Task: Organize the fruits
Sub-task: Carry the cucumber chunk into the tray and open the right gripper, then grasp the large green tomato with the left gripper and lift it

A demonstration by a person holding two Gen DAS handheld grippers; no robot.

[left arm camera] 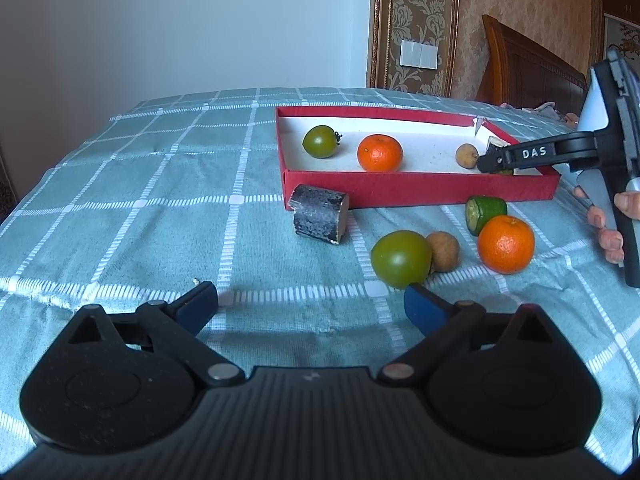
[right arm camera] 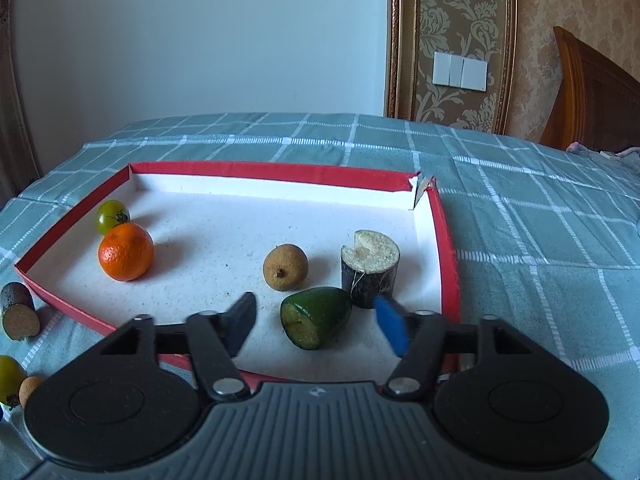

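While both grippers (left arm camera: 311,300) (right arm camera: 316,320) gape empty, a checked teal cloth (left arm camera: 160,208) (patterned wallpaper (right arm camera: 460,40) behind) bears the red tray (right arm camera: 280,172).

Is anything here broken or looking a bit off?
Yes: the red tray is damaged. Its far right corner has split open, so the two walls no longer meet and torn white card shows. Also, one sugarcane piece stands upright inside while another lies on its side outside.

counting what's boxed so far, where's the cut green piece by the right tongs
In the right wrist view the cut green piece lies inside the red box, between the open right tongs, just in front of the dark stump.
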